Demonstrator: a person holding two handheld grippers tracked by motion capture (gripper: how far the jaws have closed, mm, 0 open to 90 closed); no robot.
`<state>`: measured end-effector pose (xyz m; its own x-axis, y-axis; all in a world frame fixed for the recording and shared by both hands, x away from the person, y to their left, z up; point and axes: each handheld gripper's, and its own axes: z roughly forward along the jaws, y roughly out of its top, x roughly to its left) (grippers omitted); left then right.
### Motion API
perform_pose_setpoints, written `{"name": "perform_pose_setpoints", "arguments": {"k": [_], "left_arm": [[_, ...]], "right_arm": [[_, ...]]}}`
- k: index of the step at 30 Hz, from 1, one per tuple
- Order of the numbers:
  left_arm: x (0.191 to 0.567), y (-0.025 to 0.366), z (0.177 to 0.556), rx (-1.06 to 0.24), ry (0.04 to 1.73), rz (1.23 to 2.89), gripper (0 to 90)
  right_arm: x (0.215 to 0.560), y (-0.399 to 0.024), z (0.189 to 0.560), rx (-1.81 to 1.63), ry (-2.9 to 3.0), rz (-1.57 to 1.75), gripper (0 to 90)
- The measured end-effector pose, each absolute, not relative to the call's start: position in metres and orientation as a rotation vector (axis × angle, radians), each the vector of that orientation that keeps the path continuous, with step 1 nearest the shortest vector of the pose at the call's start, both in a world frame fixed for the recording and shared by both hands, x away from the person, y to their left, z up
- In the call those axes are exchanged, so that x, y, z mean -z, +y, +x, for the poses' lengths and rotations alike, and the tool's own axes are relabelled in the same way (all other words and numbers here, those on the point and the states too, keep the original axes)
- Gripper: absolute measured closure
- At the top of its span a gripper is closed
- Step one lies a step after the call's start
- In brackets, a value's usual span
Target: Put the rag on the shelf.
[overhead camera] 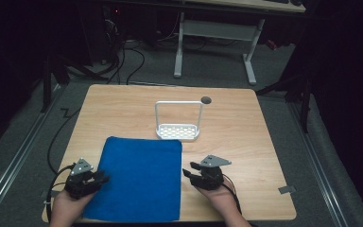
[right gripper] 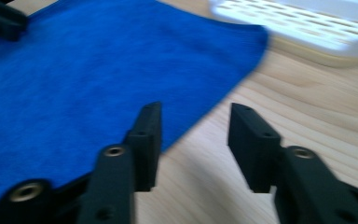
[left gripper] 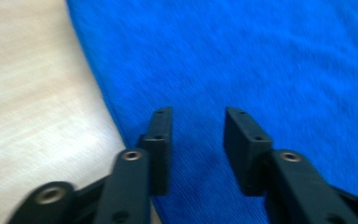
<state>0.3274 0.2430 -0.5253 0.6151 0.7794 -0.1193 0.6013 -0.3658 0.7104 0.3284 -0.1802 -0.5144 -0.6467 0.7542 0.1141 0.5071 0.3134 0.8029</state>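
Blue cloth [overhead camera: 139, 177] flat on table [overhead camera: 236, 132]

One blue cloth [overhead camera: 139, 178] — one white rack [overhead camera: 178, 124] — two tools.

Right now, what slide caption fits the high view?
Both grippers, left and right, open at opposite edges of a flat blue cloth, white rack beyond.

I see a white perforated rack [overhead camera: 177, 131] with a tall loop handle standing mid-desk [overhead camera: 246, 142]; a small dark disc [overhead camera: 206, 100] lies behind it.
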Motion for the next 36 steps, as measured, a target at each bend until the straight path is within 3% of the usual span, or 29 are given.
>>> {"name": "perform_pose_setpoints", "arguments": {"k": [1,2,5,7,14,29,34,36], "left_arm": [[0.527,0.241,0.325,-0.329,1.068,2.124,74.3],[0.527,0.241,0.325,-0.329,1.068,2.124,77.1],[0.527,0.239,0.321,-0.347,1.076,2.128,82.0],[0.528,0.239,0.319,-0.351,1.067,2.125,82.7],[0.528,0.232,0.314,-0.285,1.031,2.123,83.4],[0.527,0.159,0.297,-0.059,0.730,2.219,82.9],[0.528,0.154,0.299,-0.012,0.718,2.211,80.2],[0.529,0.156,0.303,-0.010,0.744,2.182,77.3]], "right_arm": [[0.515,-0.168,0.330,-1.239,2.345,1.089,70.1],[0.515,-0.168,0.330,-1.239,2.345,1.089,70.1],[0.521,-0.144,0.333,-1.173,2.443,0.988,87.2],[0.526,-0.136,0.335,-1.120,2.491,0.965,90.0],[0.529,-0.142,0.334,-1.080,2.504,0.984,90.0],[0.525,-0.235,0.286,-1.006,2.410,1.162,90.0],[0.525,-0.245,0.278,-1.030,2.401,1.187,89.4],[0.525,-0.244,0.278,-1.037,2.402,1.186,85.3]]}}
